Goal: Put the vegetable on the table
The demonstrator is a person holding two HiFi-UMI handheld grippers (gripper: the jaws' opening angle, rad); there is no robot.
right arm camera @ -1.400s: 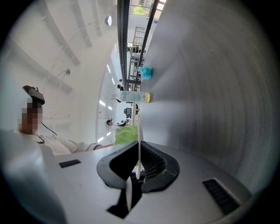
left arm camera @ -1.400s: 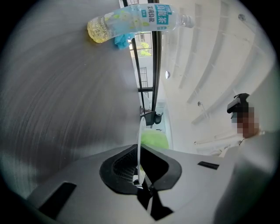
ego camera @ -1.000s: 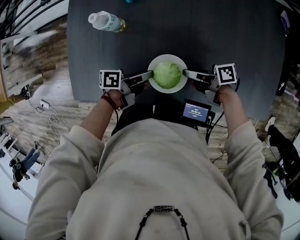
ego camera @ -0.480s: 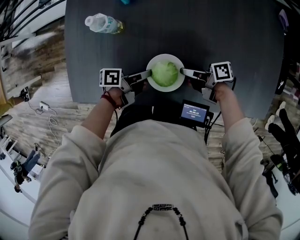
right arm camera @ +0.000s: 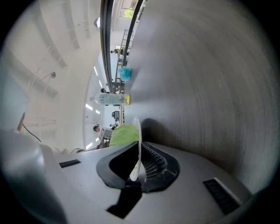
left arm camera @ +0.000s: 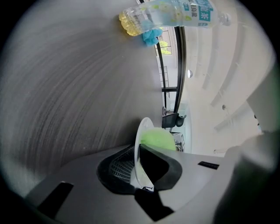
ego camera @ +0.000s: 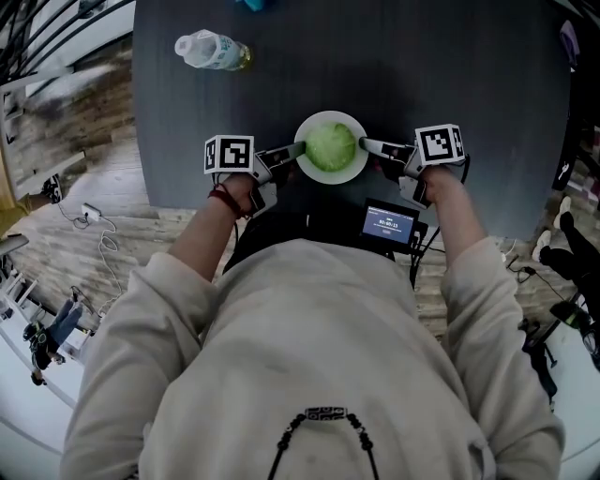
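Note:
A pale green round vegetable (ego camera: pixel 331 146) lies on a small white plate (ego camera: pixel 354 170) over the near part of the dark table (ego camera: pixel 450 66). My left gripper (ego camera: pixel 293 151) is shut on the plate's left rim, my right gripper (ego camera: pixel 368 144) on its right rim. In the left gripper view the thin white plate rim (left arm camera: pixel 138 144) is pinched between the pads of the left gripper (left arm camera: pixel 139 169), the vegetable (left arm camera: pixel 158 139) just beyond. In the right gripper view the right gripper (right arm camera: pixel 139 164) clamps the plate edge (right arm camera: pixel 137 131) beside the vegetable (right arm camera: pixel 122 134). I cannot tell whether the plate rests on the table.
A plastic bottle (ego camera: pixel 214 49) with yellowish drink lies on the table's far left; a teal object (ego camera: pixel 251 3) sits at the far edge. A small device with a lit screen (ego camera: pixel 391 223) hangs at my chest by the table's near edge. Wooden floor surrounds the table.
Both hands and the plate have drifted slightly left and a little farther over the table. Both grips on the rim look the same.

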